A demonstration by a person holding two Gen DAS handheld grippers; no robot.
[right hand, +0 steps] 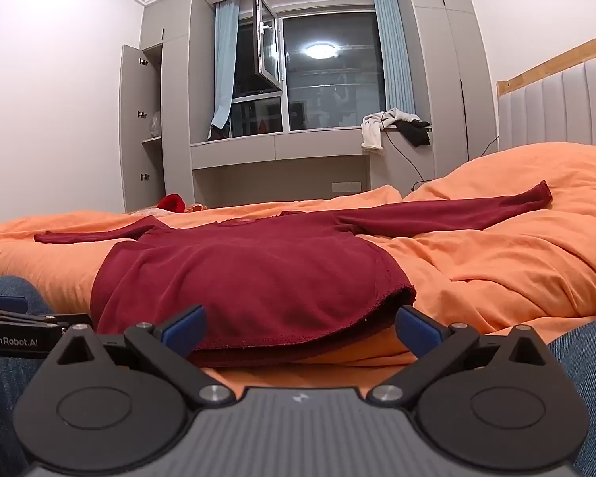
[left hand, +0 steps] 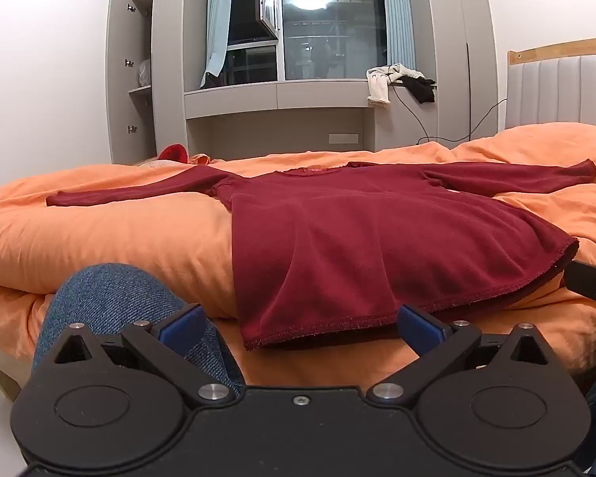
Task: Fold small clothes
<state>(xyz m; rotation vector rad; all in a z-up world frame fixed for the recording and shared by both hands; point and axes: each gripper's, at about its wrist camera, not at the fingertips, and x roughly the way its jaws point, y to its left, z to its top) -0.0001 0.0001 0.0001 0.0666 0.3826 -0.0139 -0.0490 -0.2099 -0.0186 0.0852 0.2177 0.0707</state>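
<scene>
An orange duvet (left hand: 99,230) covers the bed (right hand: 496,262) and fills the middle band of both views. Behind it, in the upper centre, stands a grey wardrobe wall (left hand: 449,39) framing a dark window (left hand: 329,28), with pale clothes (left hand: 381,79) heaped on its sill at the right. A dark red long-sleeved top (left hand: 357,238) lies flat on the duvet in the centre of the frame, sleeves spread to left and right, hem nearest the cameras and hanging slightly over the bed's edge. A denim-clad knee (left hand: 111,298) shows at lower left in the left wrist view. The left hand-held gripper (left hand: 300,324) sits at the bottom centre, its jaws wide apart and holding nothing, the hem between its blue pads (left hand: 417,322). The right hand-held gripper (right hand: 300,324) is likewise spread wide and empty, just short of the hem's right corner.
</scene>
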